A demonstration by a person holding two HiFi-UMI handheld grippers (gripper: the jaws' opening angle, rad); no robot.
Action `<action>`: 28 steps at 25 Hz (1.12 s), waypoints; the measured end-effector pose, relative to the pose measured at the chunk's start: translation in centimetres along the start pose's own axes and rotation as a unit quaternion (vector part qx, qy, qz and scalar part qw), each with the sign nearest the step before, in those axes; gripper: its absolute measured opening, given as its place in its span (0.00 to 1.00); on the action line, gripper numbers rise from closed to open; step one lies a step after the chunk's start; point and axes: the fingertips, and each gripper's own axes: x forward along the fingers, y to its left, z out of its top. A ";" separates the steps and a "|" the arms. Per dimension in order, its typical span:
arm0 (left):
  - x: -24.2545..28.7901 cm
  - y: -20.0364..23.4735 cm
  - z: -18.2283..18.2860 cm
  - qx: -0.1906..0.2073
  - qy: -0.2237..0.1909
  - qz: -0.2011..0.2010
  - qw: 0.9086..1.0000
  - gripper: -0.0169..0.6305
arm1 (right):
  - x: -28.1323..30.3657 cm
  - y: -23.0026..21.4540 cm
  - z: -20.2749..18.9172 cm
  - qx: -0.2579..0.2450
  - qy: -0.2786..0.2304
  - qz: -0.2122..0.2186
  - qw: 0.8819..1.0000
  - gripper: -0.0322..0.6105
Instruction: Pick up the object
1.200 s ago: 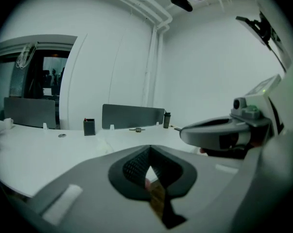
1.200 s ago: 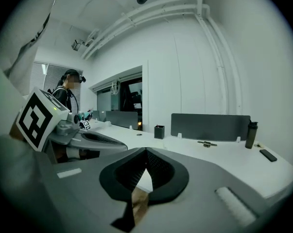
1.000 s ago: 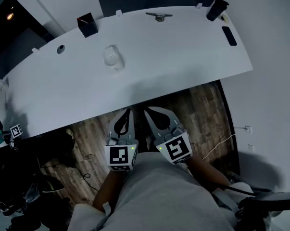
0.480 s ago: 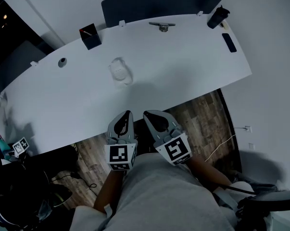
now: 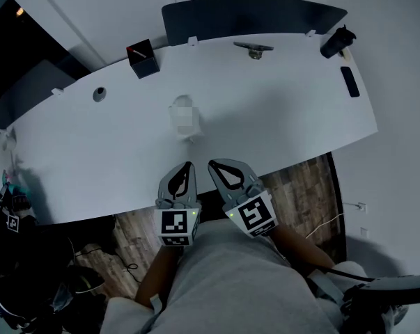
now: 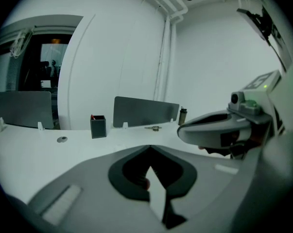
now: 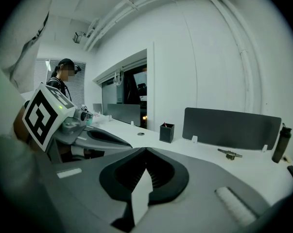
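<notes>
Closer to the white desk (image 5: 286,117) than a second ago, the left gripper (image 5: 188,165) and right gripper (image 5: 212,164) now reach over its near edge, side by side. Each has its jaws fully together with nothing between them. A pale object (image 5: 184,117), too blurred to identify, lies mid-desk just beyond their tips; a black pen holder (image 5: 143,58) stands at the far edge

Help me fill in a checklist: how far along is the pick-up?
Nothing looks done: the pale object sits on the white desk, untouched. In hand: nothing. The left tongs and right tongs are both shut and empty, by the desk's near edge. Left: reach, open, grasp and lift.
</notes>
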 end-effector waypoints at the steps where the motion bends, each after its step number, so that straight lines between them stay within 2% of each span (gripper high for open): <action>1: 0.6 0.6 0.3 0.000 0.002 0.008 1.000 0.03 | 0.7 -0.5 0.2 -0.002 -0.001 0.009 1.000 0.05; 7: 4.3 2.9 1.5 -0.004 0.025 0.049 0.998 0.03 | 3.7 -4.0 1.0 -0.001 0.002 0.057 0.998 0.05; 15: 6.2 5.4 -0.7 -0.063 0.075 0.093 0.991 0.03 | 6.7 -6.4 -1.2 0.040 0.032 0.113 0.992 0.05; 19: 6.0 7.1 -2.5 -0.101 0.104 0.095 0.985 0.03 | 8.2 -6.8 -2.2 0.082 0.060 0.125 0.987 0.05; 22: 6.3 8.6 -3.3 -0.113 0.111 0.092 0.983 0.03 | 10.1 -7.1 -3.4 0.143 0.092 0.128 0.977 0.05; 27: 6.7 10.1 -4.0 -0.123 0.116 0.073 0.983 0.03 | 12.7 -8.4 -5.9 0.268 0.151 0.111 0.945 0.05; 28: 7.0 10.3 -4.0 -0.125 0.115 0.070 0.983 0.03 | 13.3 -8.8 -6.5 0.288 0.163 0.109 0.937 0.15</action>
